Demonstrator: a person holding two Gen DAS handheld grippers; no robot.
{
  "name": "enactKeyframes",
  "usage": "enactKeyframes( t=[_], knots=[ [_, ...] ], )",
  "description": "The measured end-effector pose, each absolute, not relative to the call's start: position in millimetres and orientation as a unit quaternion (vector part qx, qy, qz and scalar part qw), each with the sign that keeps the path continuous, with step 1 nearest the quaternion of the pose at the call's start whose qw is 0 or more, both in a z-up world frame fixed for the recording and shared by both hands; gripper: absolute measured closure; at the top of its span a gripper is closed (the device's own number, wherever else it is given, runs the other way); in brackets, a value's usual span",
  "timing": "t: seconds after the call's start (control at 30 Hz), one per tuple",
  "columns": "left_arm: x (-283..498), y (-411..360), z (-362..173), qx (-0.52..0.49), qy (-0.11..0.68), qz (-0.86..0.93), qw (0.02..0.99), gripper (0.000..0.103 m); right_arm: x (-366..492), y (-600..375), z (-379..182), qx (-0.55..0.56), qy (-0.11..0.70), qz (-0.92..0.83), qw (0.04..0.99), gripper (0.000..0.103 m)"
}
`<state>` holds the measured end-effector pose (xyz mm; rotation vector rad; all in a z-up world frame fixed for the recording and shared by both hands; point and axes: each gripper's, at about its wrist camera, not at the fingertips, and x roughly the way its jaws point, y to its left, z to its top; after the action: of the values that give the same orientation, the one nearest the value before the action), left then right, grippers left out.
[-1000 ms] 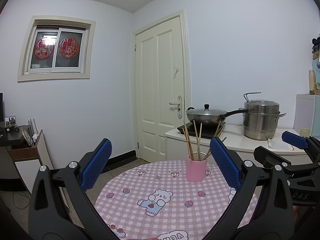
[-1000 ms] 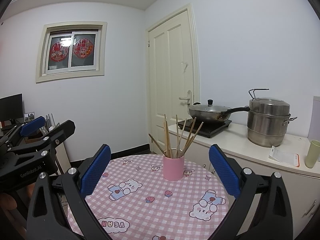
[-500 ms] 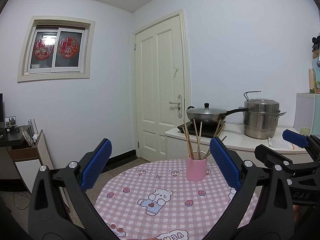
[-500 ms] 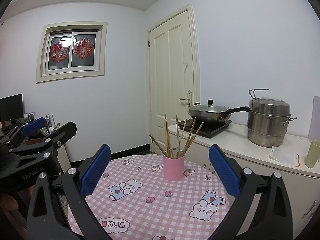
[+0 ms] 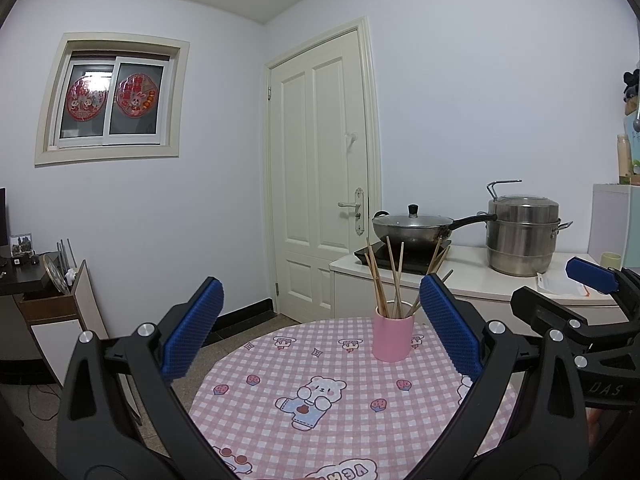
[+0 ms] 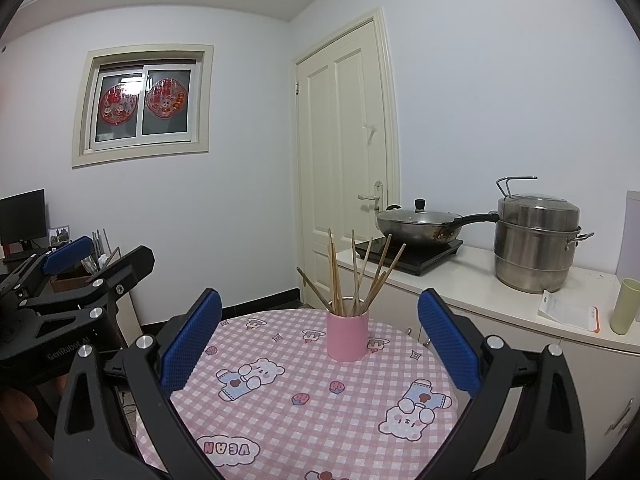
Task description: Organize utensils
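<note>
With both tools hanging back from the round table [image 6: 280,420], the job looks either finished or not begun: nothing lies loose on the cloth. The left gripper [image 5: 320,328] is spread wide and holds nothing; the right gripper [image 6: 320,332] is likewise released and bare. Past them, at about 12 o'clock in the right wrist view and 1 o'clock in the left, the pink cup [image 6: 347,335] stands upright on the pink checked tablecloth [image 6: 304,376], with the wooden chopsticks [image 6: 352,276] fanned loosely inside it. My guess is that any next move calls for a narrow pinch on one stick's upper end without tipping the cup. Beyond, at 2 o'clock, a counter [image 6: 472,284] carries a lidded wok [image 6: 420,228] and a steel steamer pot [image 6: 536,244]; farther back stand a cream door [image 6: 344,168] and a window [image 6: 142,106].
</note>
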<state>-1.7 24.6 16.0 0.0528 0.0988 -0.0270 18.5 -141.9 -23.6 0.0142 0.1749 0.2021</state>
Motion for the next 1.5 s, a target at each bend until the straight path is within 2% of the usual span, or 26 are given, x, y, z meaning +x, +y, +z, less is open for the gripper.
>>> enactKeyframes(
  t=[1.5],
  knots=[
    [0.6,27.8,11.6,0.029,0.057,-0.007,0.998,0.006,15.3,-139.7,-34.7,0.011,0.095,0.103,0.99,0.008]
  ],
)
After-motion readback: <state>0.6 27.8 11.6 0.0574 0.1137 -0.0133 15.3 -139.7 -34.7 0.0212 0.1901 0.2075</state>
